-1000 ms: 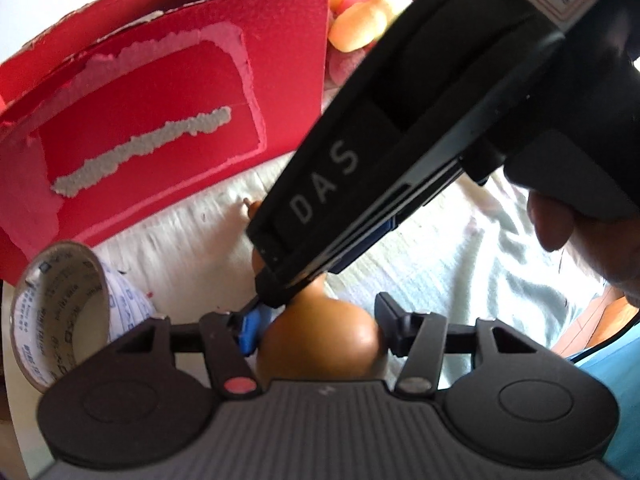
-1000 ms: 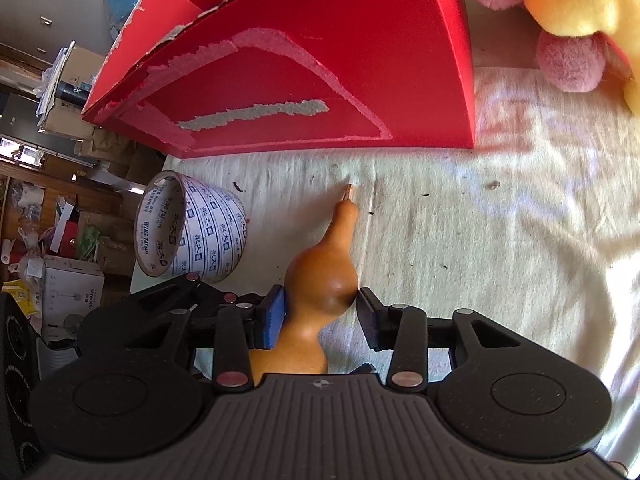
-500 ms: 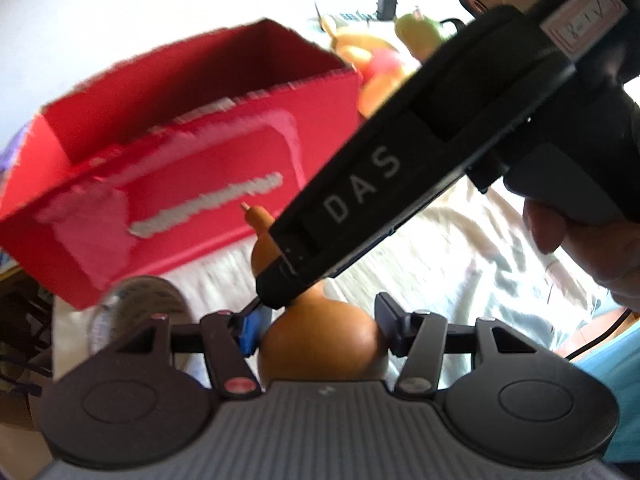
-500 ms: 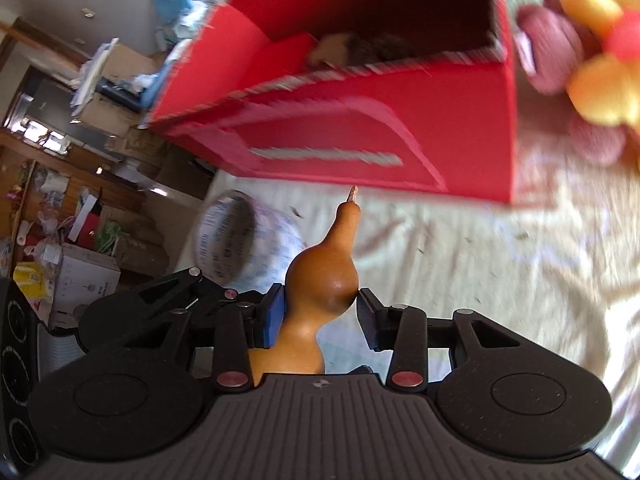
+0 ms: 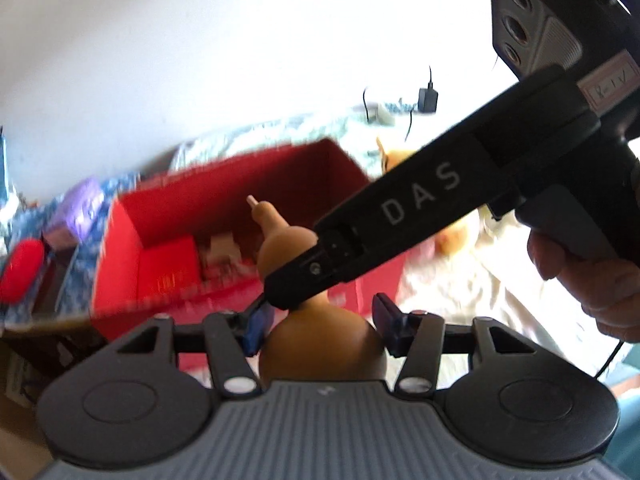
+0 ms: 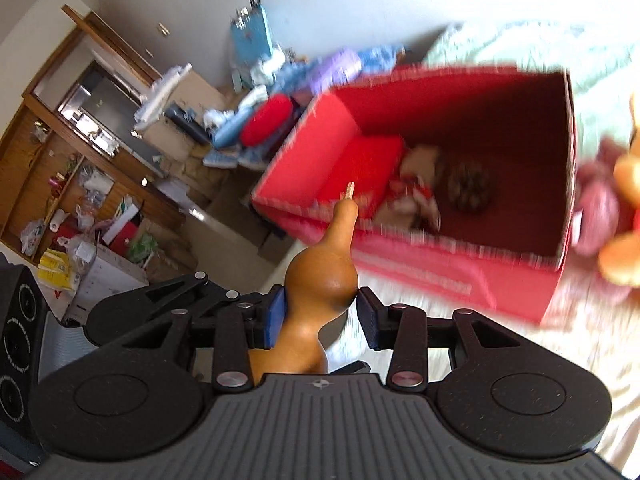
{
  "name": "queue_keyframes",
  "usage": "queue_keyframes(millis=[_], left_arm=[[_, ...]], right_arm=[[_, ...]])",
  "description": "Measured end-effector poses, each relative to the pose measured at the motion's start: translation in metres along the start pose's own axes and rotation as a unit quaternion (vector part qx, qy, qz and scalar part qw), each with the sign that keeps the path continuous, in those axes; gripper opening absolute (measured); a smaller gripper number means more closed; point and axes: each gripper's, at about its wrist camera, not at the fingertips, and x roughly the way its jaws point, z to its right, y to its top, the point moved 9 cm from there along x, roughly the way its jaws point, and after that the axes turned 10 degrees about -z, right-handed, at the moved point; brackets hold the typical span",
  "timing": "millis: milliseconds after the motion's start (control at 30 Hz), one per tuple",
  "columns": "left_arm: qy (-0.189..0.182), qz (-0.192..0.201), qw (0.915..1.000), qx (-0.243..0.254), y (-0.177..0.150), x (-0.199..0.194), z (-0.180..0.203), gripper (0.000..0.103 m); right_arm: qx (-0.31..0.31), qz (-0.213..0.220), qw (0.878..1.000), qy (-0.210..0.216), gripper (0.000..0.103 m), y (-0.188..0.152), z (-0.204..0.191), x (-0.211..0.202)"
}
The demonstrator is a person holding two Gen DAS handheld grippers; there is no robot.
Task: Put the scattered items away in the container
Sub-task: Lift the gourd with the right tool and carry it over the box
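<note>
Item: gourd, tan, two-lobed, long neck ending in a pale stem. Held clear of the bed, its upper bulb pinched between the blue pads of the right gripper; jaws closed on it. In the left wrist view the same gourd shows with its lower bulb lying between the fingers of the left gripper; the left pad sits close against it, the right finger stands just off it, so whether this gripper clamps or merely brackets the gourd cannot be told. Long axis: runs away from both grippers, neck forward, stem pointing at the box. Box: red, open-topped, ahead of and below the gourd, near wall torn; already holding a dark round thing and a pale bundle, both blurred. Judgement: the right gripper has the surer hold and should carry the gourd neck-first over the near wall before letting go.
</note>
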Motion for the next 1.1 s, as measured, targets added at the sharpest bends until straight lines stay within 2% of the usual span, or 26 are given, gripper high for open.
queue_keyframes(millis=[133, 233, 300, 367, 400, 500, 600, 767, 900, 1100], left_arm=[[-0.007, 0.026, 0.9994, 0.022, 0.032, 0.010, -0.011, 0.053], [-0.020, 0.027, 0.9991, 0.027, 0.063, 0.034, -0.026, 0.050], [-0.034, 0.022, 0.9989, 0.023, 0.077, 0.052, -0.035, 0.044], [-0.050, 0.014, 0.9985, 0.017, 0.062, 0.048, -0.055, 0.041], [-0.058, 0.008, 0.9982, 0.013, 0.061, 0.053, -0.053, 0.038], [-0.082, -0.009, 0.9966, 0.000, 0.074, 0.070, -0.057, 0.033], [-0.104, -0.026, 0.9941, -0.014, 0.064, 0.072, -0.040, 0.033], [-0.119, -0.059, 0.9907, -0.030, 0.061, 0.096, -0.046, 0.033], [-0.133, -0.090, 0.9858, -0.049, 0.056, 0.121, -0.055, 0.034], [-0.148, -0.143, 0.9739, -0.096, 0.039, 0.133, -0.060, 0.035]], right_arm=[[-0.010, 0.038, 0.999, -0.026, 0.042, 0.028, 0.001, -0.015], [-0.010, 0.053, 0.997, -0.061, 0.042, 0.050, 0.011, -0.017], [-0.011, 0.057, 0.995, -0.087, 0.042, 0.063, 0.019, -0.013], [-0.009, 0.055, 0.992, -0.111, 0.042, 0.074, 0.029, -0.009], [-0.008, 0.054, 0.991, -0.124, 0.042, 0.079, 0.033, -0.005], [-0.001, 0.046, 0.987, -0.152, 0.042, 0.092, 0.049, 0.006], [0.009, 0.036, 0.984, -0.172, 0.042, 0.098, 0.061, 0.016], [0.015, 0.013, 0.979, -0.201, 0.042, 0.101, 0.076, 0.031], [0.030, -0.016, 0.978, -0.204, 0.042, 0.101, 0.088, 0.042], [0.052, -0.073, 0.976, -0.199, 0.042, 0.096, 0.099, 0.058]])
